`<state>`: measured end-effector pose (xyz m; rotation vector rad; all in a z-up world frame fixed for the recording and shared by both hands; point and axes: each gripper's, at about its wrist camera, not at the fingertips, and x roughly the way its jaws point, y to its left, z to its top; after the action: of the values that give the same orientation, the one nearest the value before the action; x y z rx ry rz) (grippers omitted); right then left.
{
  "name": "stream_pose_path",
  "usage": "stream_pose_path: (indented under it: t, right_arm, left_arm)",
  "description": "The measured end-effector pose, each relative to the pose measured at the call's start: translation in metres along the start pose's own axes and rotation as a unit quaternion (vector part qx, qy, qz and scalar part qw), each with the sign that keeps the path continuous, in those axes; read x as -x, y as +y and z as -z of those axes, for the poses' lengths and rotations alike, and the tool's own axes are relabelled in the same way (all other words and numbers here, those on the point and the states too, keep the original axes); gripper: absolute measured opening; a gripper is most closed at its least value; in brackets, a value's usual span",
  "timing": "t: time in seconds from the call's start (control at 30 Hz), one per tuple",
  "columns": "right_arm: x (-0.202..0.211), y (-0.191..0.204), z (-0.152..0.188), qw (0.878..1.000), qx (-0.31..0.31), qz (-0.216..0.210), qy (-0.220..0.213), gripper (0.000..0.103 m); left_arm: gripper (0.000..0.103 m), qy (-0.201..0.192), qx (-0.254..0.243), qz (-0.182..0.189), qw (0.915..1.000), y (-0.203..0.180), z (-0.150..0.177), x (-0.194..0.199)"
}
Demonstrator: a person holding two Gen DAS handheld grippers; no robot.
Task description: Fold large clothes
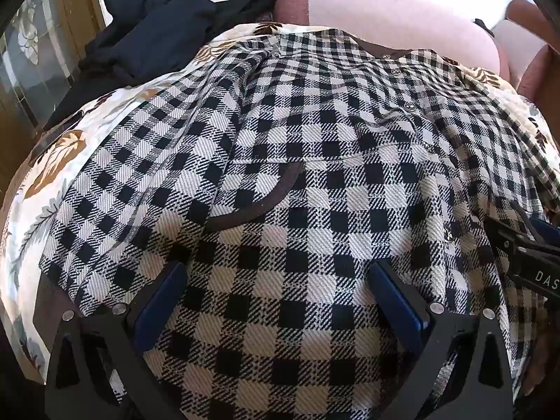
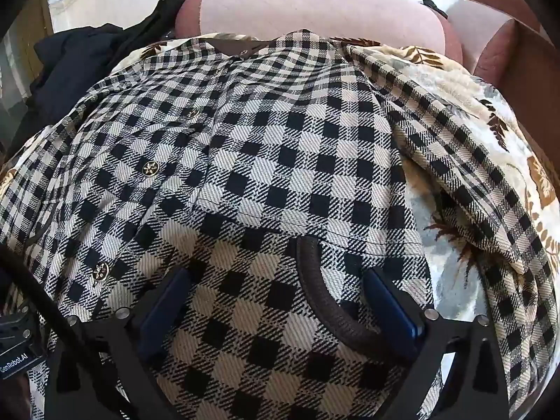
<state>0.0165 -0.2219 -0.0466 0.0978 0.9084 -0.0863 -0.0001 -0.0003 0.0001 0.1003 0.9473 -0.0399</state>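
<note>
Your left gripper [image 1: 276, 297] is spread wide w/ nothing between the blue pads, low over the checked jacket [image 1: 297, 175]. Your right gripper [image 2: 276, 301] is likewise wide open, holding nothing, w/ a dark curved pocket trim [image 2: 325, 301] between its fingers. The jacket lies front-up, buttons [image 2: 150, 168] closed, on a leaf-print blanket [image 2: 455, 80]. Black clothes [image 1: 147, 31] heaped at 11 o'clock; pink cushion [image 1: 385, 10] at 12.
</note>
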Motion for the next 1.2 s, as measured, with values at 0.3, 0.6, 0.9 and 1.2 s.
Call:
stream_pose_path:
  t: [0.3, 0.6, 0.9, 1.2]
  right_arm:
    - [-0.002, 0.003, -0.004, 1.000, -0.006, -0.005, 0.006, 0.103]
    - [-0.010, 0.008, -0.005, 1.000, 0.004, -0.001, 0.017, 0.103]
    - [-0.005, 0.008, 0.000, 1.000, 0.002, -0.003, 0.007, 0.103]
    - [-0.004, 0.007, -0.001, 1.000, 0.002, -0.002, 0.010, 0.103]
  left_arm:
    - [0.103, -0.007, -0.001, 0.005, 1.0000, -0.005, -0.002, -0.002]
    - [0.081, -0.006, -0.002, 0.036, 0.9993, 0.005, -0.007, 0.021]
    - [0.079, -0.086, 0.101, -0.007, 0.9911, 0.113, -0.037, 0.066]
    - [0.069, 0.028, 0.167, 0.009, 0.9856, 0.191, -0.006, 0.020]
